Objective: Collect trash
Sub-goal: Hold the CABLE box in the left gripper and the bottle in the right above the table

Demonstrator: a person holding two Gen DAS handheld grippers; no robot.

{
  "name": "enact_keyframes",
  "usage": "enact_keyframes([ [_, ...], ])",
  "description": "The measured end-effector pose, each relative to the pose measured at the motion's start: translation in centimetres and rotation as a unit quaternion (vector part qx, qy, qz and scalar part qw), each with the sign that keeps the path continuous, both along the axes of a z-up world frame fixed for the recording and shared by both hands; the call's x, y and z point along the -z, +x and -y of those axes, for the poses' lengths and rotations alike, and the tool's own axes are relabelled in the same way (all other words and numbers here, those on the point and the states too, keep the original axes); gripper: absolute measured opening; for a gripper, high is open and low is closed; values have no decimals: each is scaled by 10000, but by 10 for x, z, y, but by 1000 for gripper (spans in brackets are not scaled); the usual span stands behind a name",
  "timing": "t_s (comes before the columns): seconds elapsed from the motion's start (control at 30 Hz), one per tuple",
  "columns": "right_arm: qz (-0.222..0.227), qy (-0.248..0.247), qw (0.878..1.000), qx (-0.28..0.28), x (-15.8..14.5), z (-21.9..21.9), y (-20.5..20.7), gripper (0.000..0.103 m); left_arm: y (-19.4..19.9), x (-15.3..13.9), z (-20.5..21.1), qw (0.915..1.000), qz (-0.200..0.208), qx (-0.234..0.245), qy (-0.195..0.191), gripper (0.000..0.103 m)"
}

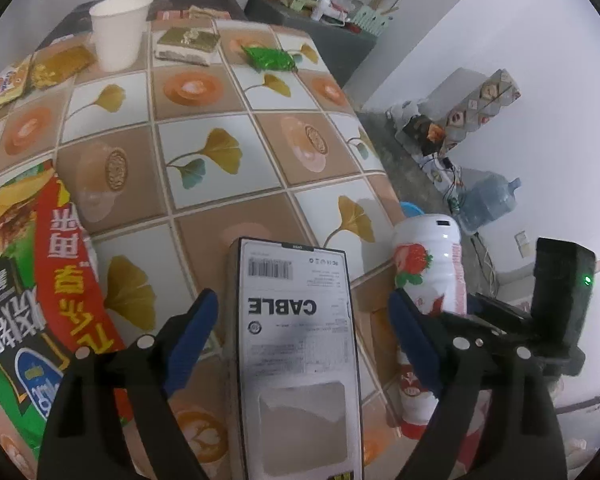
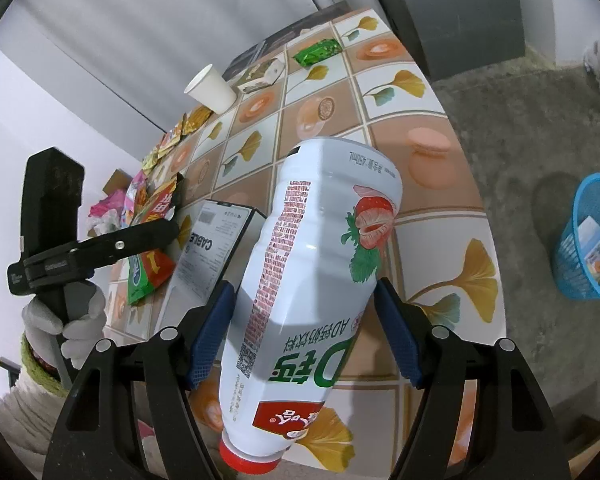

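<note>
A white box printed "CABLE" lies on the tiled table, between the fingers of my left gripper. The jaws stand open, with a gap on each side of the box. My right gripper is shut on a white strawberry drink bottle, held above the table with its red cap toward the camera. The left wrist view shows that bottle just right of the table's edge. In the right wrist view a gloved hand holds the left gripper over the box.
A white paper cup, a green wrapper, a small gold-topped box, gold wrappers and a red and green snack bag lie on the table. A blue mesh basket stands on the floor to the right.
</note>
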State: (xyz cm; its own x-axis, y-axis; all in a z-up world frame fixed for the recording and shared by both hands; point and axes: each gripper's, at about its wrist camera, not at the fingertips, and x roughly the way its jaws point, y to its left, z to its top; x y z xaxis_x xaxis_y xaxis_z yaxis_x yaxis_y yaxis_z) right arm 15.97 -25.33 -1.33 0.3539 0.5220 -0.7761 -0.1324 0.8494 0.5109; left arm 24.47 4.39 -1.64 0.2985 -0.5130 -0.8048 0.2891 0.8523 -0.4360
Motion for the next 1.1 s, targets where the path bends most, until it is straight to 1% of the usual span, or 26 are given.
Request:
enact_keyframes([
  [0.1, 12, -8, 10000, 8, 0, 0, 0, 67, -16, -5, -2, 9999, 89, 106, 5, 87],
  [0.13, 16, -13, 10000, 12, 0, -1, 0, 67, -24, -5, -2, 9998, 117, 146, 75, 88],
  [0.23, 25, -17, 10000, 23, 0, -1, -1, 67, -48, -4, 0, 9985, 292, 110, 442, 90],
  [0.4, 20, -24, 10000, 16, 0, -1, -1, 67, -73, 3, 5, 9985, 381, 92, 386, 91],
  [0.43, 22, -30, 10000, 14, 0, -1, -1, 67, -77, 5, 8, 9982, 408, 84, 432, 91],
  [0.5, 26, -39, 10000, 15, -1, -1, -2, 67, -81, 8, 12, 9973, 481, 63, 555, 91],
  [0.67, 23, -49, 10000, 24, -1, -1, -2, 67, -86, 16, 18, 9920, 724, -28, 1034, 91],
  [1.0, 67, -197, 9998, -41, -1, -8, 0, 68, -83, 30, 22, 9906, 665, -101, 1189, 91],
  [1.1, 98, -278, 9995, -84, -1, -11, 0, 68, -79, 34, 23, 9911, 586, -151, 1181, 91],
])
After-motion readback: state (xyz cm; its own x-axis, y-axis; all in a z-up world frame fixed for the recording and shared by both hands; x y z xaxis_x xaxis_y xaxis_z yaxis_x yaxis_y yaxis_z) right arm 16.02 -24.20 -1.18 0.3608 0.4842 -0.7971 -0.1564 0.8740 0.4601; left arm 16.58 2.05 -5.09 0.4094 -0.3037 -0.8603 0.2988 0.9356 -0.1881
